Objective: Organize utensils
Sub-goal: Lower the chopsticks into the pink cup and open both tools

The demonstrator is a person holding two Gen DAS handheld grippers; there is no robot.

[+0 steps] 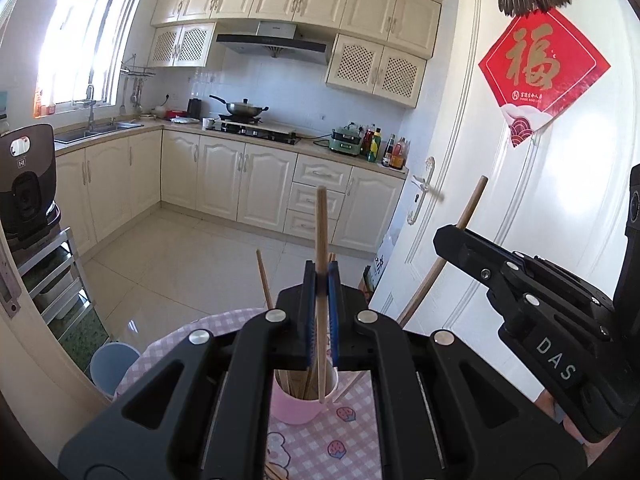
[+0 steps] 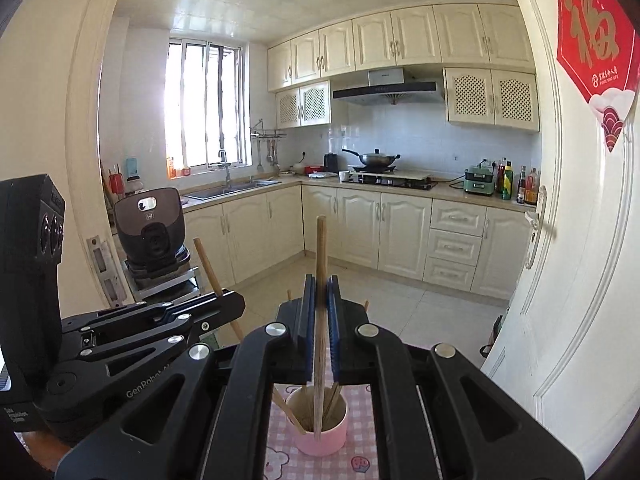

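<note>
Chopsticks [image 2: 304, 412] upright in pink cup [image 2: 320, 438] w/ more sticking out.

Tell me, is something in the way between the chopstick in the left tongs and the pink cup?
Nothing visible blocks it. The left tongs hold a chopstick upright, its lower end at the open mouth of the pink cup. Other chopsticks stand inside, but room remains.

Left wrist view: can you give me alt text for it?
The left gripper is shut on an upright wooden chopstick above a pink cup of chopsticks on a checked tablecloth. The right gripper holds another chopstick beside a white door.
</note>
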